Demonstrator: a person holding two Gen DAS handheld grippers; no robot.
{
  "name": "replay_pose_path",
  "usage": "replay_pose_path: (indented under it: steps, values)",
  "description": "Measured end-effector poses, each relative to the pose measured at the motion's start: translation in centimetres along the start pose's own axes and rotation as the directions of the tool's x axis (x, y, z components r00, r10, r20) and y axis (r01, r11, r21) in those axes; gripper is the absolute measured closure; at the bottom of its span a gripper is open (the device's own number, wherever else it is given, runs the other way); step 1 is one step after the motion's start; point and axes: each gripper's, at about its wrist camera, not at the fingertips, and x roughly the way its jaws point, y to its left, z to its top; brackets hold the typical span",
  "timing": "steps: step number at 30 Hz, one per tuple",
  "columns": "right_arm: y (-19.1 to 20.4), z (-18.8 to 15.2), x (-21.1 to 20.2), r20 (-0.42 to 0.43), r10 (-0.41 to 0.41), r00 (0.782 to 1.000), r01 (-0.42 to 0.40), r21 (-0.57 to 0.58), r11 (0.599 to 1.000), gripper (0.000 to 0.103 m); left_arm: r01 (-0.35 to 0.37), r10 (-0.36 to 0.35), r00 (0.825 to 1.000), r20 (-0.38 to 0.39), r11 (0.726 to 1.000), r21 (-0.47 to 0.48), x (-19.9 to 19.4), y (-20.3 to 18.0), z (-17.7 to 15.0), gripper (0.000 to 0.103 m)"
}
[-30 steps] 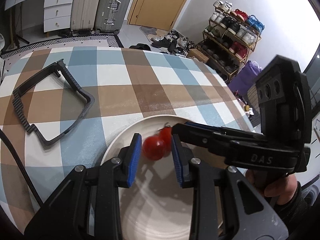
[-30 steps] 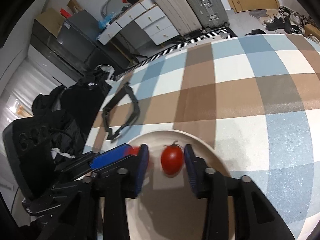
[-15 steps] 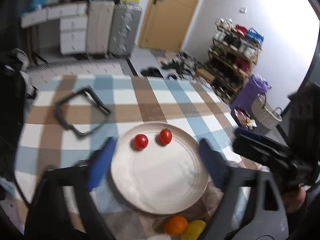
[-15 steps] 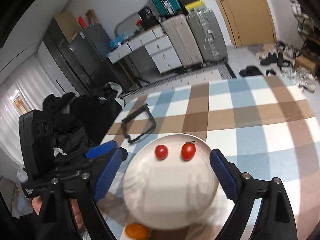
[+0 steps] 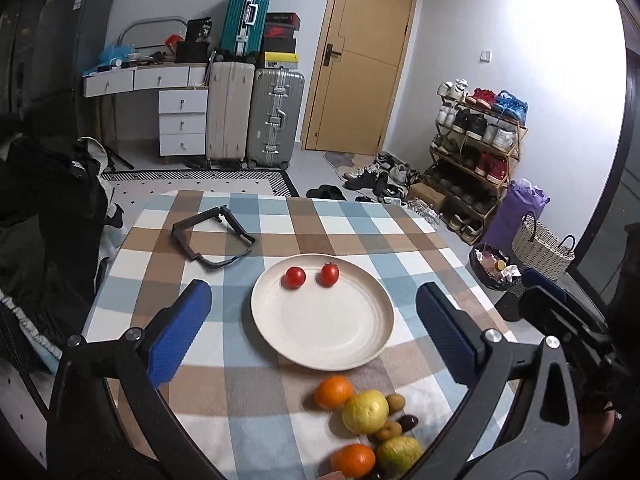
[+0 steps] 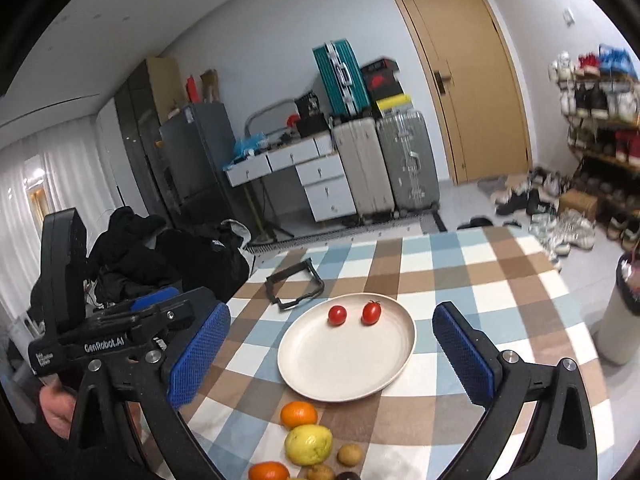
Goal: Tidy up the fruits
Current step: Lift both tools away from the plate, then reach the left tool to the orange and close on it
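Observation:
A white plate sits mid-table with two red cherry tomatoes at its far side; the plate and tomatoes also show in the right wrist view. Near the front edge lie an orange, a yellow lemon, a second orange, a green-yellow fruit and small brown kiwis. My left gripper is wide open and empty, held above and before the plate. My right gripper is wide open and empty too.
A black angular frame lies at the table's far left on the checked cloth. A dark chair with clothes stands left of the table. A bin stands off the right edge. Suitcases and a shoe rack line the far wall.
Both grippers opened, releasing the two tomatoes onto the plate, then pulled back and up. The front fruit pile came into view.

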Motion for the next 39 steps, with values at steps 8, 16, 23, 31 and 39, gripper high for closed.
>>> replay_pose_path:
  steps: [8, 16, 23, 31, 39]
  values:
    - [2.0, -3.1, -3.9, 0.06, -0.038, 0.997, 0.041, -0.055, 0.998, 0.0, -0.009, 0.009, 1.0, -0.016, 1.0, -0.017, -4.1, -0.3, -3.1, 0.001]
    - [2.7, -6.0, -5.4, 0.017, -0.069, 0.997, 0.07, -0.058, 0.996, 0.0, 0.016, -0.02, 0.994, -0.106, 0.999, -0.038, -4.5, 0.0, -7.6, 0.001]
    - [1.6, -8.6, -5.7, -0.054, -0.067, 0.996, 0.065, -0.026, 0.998, 0.0, 0.063, -0.079, 0.969, -0.235, 0.995, -0.075, -1.0, 0.2, -11.7, 0.001]
    - [0.5, -11.5, -5.3, -0.124, -0.053, 0.991, 0.054, 0.006, 0.999, 0.0, 0.153, -0.217, 0.901, -0.376, 0.969, -0.193, 3.9, 1.2, -15.0, 0.004]
    - [0.1, -13.3, -4.5, -0.173, -0.044, 0.984, 0.044, -0.002, 0.999, 0.0, 0.227, -0.324, 0.854, -0.406, 0.936, -0.27, 6.7, 1.7, -16.5, 0.02]
